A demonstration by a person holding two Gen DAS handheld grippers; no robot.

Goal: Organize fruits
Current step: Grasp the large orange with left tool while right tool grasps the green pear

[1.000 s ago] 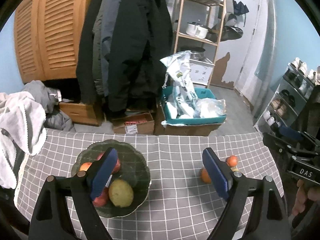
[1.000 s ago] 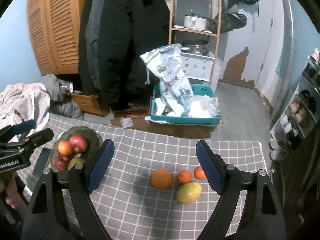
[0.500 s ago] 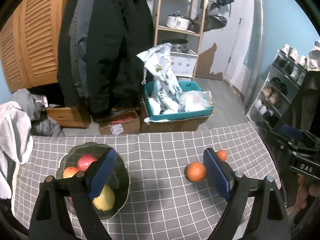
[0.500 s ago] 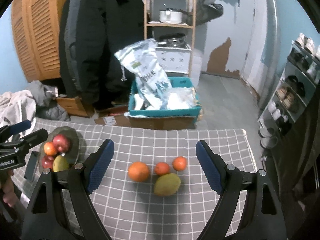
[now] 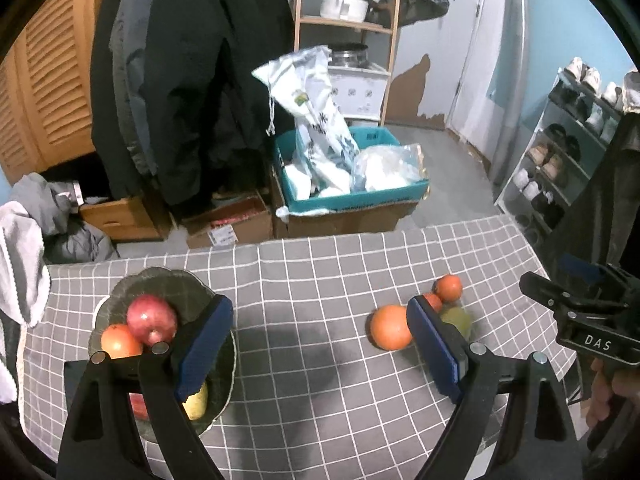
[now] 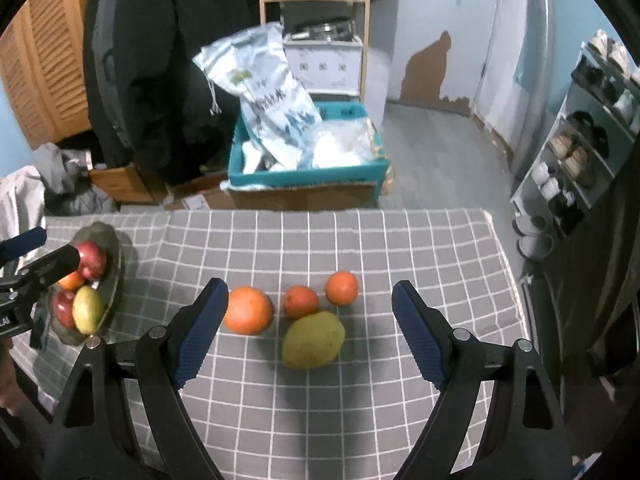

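A dark green bowl [image 5: 188, 286] at the table's left holds a red apple [image 5: 152, 319], an orange fruit [image 5: 120, 341] and a yellow-green fruit [image 5: 197, 402]; it also shows in the right wrist view [image 6: 114, 250]. Loose on the grey checked cloth lie a big orange [image 6: 248, 310], two small oranges [image 6: 301, 301] [image 6: 341, 288] and a green mango [image 6: 313, 339]. My right gripper [image 6: 310, 318] is open and empty, its fingers either side of this group. My left gripper [image 5: 320, 340] is open and empty, between the bowl and the big orange [image 5: 390, 327].
The table's far edge [image 6: 280, 213] drops to the floor, where a teal crate [image 6: 308, 168] of bags stands. Coats hang behind. A shoe rack [image 6: 580, 132] is at the right. Clothes [image 5: 24, 264] lie by the table's left end.
Both grippers moved to the right and closer to the table. The loose fruit now sits between the right gripper's fingers. Both stay open.
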